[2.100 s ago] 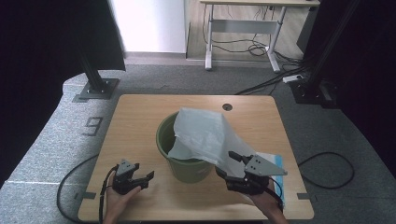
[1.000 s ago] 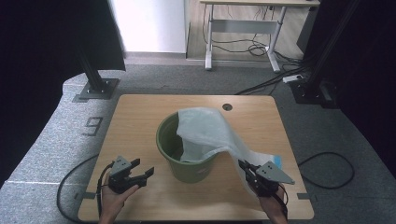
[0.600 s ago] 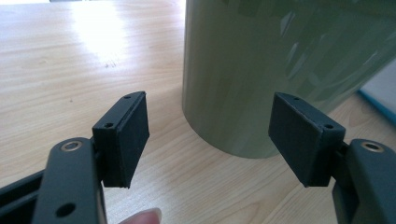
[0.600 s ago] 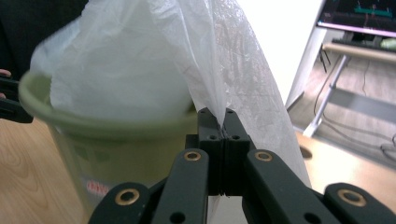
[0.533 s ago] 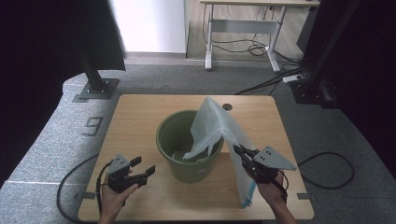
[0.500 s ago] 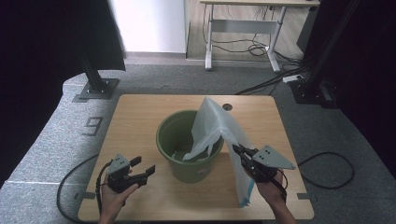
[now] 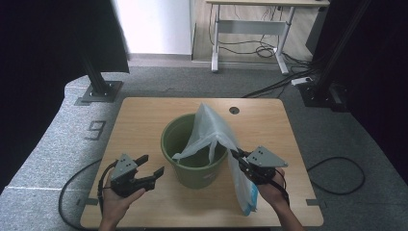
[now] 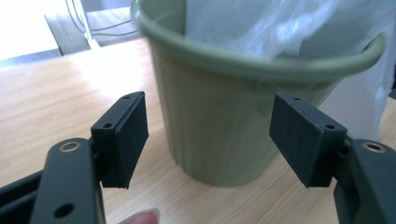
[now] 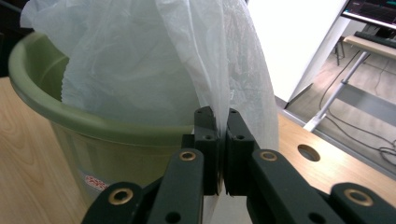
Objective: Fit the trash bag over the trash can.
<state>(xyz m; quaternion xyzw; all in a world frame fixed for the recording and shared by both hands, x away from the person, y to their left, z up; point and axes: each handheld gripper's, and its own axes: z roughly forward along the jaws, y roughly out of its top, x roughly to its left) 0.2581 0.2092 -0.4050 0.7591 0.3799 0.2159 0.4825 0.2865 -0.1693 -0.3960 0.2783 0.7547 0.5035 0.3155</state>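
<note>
My right gripper [image 9: 222, 140] has its jaws pressed together on the bag [image 9: 187, 60]; I see a fold of the thin plastic running down between the pads. The pads hide how much film is caught. In the high view that gripper [image 7: 239, 158] sits at the right of the bucket [image 7: 192, 171], with the bag [image 7: 214, 132] stretched up from it and draped over the near right rim. A tail of the bag hangs below the gripper toward the table [image 7: 144, 115]; there's a blue patch at its lower end and I can't make out what it is.

My left gripper [image 8: 210, 135] is spread wide with nothing between the pads. The bucket [image 8: 219, 116] stands just beyond them, not touching. That view is soft, and its top edge cuts the bag [image 8: 280, 23] off. A fingertip [image 8: 140, 217] pokes in at the bottom edge. From above, the left gripper [image 7: 149, 166] sits left of the bucket, pointing at it.

Bucket is upright, mid-table. The bag masks the right part of its inside; whether the bag's lower end reaches the bottom I can't tell. There's a label low on the bucket wall [image 9: 95, 182], unreadable, and a round hole [image 9: 310, 152] in the table beyond the right gripper.
</note>
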